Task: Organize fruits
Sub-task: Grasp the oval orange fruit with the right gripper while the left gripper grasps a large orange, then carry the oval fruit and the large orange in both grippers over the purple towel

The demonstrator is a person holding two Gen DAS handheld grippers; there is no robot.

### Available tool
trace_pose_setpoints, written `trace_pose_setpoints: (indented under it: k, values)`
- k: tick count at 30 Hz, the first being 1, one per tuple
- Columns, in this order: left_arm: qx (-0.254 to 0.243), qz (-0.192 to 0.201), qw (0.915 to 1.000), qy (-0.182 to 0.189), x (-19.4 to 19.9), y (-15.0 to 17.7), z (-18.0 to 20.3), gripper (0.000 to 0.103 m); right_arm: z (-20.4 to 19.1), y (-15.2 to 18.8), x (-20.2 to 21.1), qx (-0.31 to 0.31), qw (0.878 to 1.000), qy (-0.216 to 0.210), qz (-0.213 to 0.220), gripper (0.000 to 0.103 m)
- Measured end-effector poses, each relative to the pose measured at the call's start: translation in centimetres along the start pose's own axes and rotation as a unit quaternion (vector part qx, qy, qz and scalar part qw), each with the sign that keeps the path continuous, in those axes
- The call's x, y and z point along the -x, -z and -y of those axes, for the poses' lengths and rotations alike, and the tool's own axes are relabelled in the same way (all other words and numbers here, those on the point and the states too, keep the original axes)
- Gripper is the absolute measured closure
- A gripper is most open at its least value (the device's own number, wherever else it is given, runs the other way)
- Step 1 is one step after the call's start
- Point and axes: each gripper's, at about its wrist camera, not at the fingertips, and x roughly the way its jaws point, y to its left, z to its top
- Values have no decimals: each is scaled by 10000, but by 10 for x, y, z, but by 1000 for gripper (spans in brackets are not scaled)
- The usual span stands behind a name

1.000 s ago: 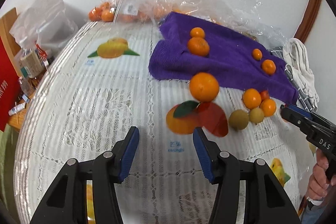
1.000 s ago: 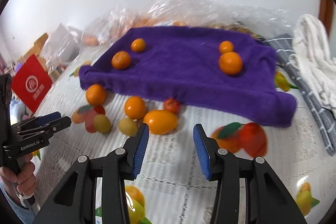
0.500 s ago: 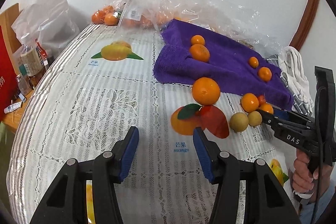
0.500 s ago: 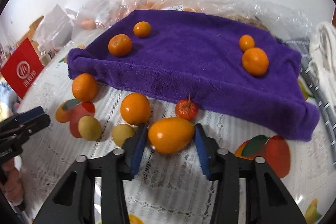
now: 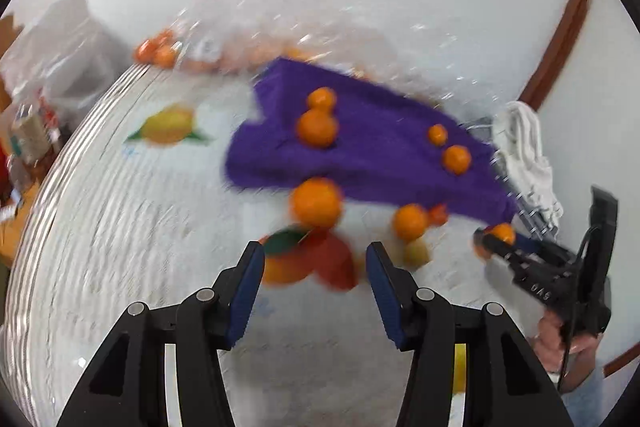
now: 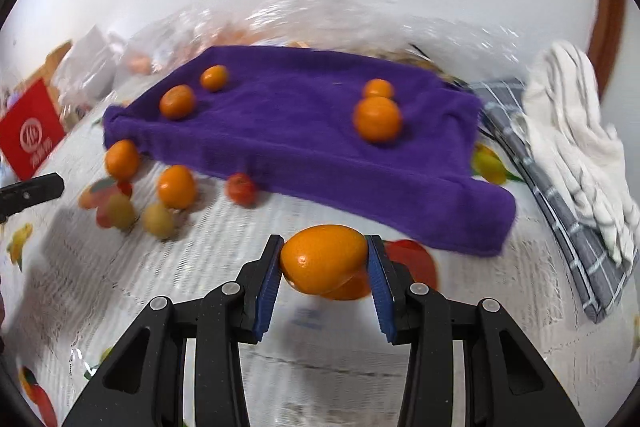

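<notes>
The towel [image 6: 304, 131] was purple, the held fruit [image 6: 323, 259] orange, the pads [image 6: 266, 287] blue; the blurred tablecloth [image 6: 160, 287] looked white.

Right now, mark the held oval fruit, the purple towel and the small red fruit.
oval fruit [image 6: 323, 258], right wrist view, front skin.
purple towel [image 6: 288, 115], right wrist view, bare top.
small red fruit [image 6: 241, 189], right wrist view, centre.

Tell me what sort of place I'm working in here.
Most likely a home, at a dining or side table: a lace cloth with printed fruit covers it, loose oranges sit on a purple towel, and plastic bags lie against a plain wall.
</notes>
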Motion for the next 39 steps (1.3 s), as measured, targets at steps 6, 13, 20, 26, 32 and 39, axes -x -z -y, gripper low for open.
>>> trace_pose_setpoints:
  k: [6, 13, 20, 26, 32, 39]
  values:
    - [-82, 13, 9982, -591, -37, -21, 21, 52, 21, -3, 2, -354, 9990, -161, 222, 62]
    - [-64, -200, 9957, -899, -69, -18, 12, 52, 22, -1, -3, -498, 9982, -242, 237, 62]
    - [-464, -318, 9929, -1050, -80, -13, 25, 52, 21, 2, -9, -503, 9987, -27, 79, 62]
    - [-445, -333, 9932, -1020, -81, -14, 25, 52, 23, 3, -20, -558, 9982, 30, -209, 62]
    - [-378, -311, 9943, -945, -78, -13, 23, 52, 24, 3, -21, -549, 9982, 40, -224, 61]
    - [81, -135, 9982, -586, -71, -14, 7, 66, 25, 4, -20, -581, 9981, -6, -194, 61]
